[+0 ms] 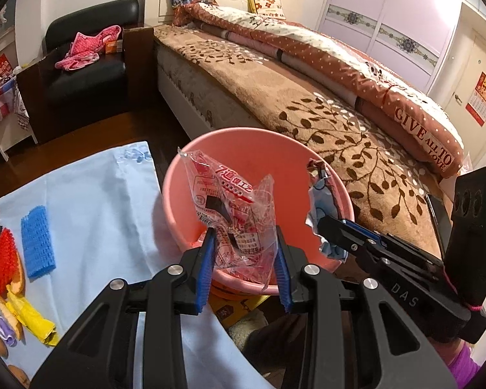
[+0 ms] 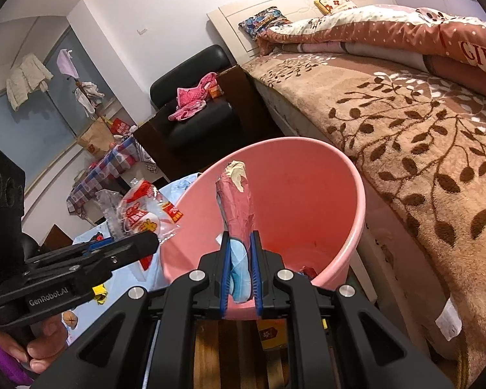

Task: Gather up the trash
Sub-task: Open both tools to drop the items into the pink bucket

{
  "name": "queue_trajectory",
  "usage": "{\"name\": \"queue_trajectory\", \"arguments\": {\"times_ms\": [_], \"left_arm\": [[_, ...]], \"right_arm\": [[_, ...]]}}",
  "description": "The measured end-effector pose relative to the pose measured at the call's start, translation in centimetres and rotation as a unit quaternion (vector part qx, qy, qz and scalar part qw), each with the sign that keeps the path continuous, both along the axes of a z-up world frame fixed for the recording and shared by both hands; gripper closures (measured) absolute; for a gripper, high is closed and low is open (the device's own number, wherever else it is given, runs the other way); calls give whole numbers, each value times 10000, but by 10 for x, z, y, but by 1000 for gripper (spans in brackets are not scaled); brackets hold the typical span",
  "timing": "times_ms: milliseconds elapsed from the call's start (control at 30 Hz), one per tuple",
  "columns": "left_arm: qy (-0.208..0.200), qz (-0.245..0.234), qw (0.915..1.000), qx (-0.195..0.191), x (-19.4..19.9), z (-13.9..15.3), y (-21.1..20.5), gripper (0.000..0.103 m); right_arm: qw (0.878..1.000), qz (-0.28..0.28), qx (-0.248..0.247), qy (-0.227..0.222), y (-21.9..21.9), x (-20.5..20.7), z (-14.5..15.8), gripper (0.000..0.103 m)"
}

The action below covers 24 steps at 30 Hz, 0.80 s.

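Note:
A pink plastic bin stands between the table and the bed; it also shows in the right wrist view. My left gripper is open over the bin's near rim, with a clear red-printed wrapper loose between its blue pads. My right gripper is shut on a crumpled red and blue wrapper and holds it upright over the bin's mouth. It shows from the side in the left wrist view. A small red scrap lies at the bin's bottom.
A light blue cloth covers the table at left, with blue, red and yellow items and peels on it. The bed with a brown leaf blanket runs along the right. A black armchair stands behind.

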State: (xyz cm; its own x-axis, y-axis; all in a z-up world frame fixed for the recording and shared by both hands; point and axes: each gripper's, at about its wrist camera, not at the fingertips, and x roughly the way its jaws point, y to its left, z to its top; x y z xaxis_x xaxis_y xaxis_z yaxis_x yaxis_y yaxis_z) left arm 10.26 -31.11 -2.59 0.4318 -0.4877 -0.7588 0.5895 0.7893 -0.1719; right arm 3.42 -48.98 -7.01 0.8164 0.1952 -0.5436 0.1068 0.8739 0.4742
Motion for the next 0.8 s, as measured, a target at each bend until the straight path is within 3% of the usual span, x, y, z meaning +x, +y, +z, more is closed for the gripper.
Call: {"name": "queue_trajectory", "arguments": {"times_ms": [433, 633, 800], "left_arm": [[123, 19, 9999, 44, 6, -12, -7, 69], [173, 58, 9998, 51, 8, -14, -7, 59], [204, 67, 9998, 53, 9, -15, -7, 59]], "right_arm": [[9999, 26, 14, 139, 0, 11, -11, 92], [9999, 33, 9, 154, 0, 13, -13, 92], [9998, 29, 11, 182, -1, 14, -15, 91]]}}
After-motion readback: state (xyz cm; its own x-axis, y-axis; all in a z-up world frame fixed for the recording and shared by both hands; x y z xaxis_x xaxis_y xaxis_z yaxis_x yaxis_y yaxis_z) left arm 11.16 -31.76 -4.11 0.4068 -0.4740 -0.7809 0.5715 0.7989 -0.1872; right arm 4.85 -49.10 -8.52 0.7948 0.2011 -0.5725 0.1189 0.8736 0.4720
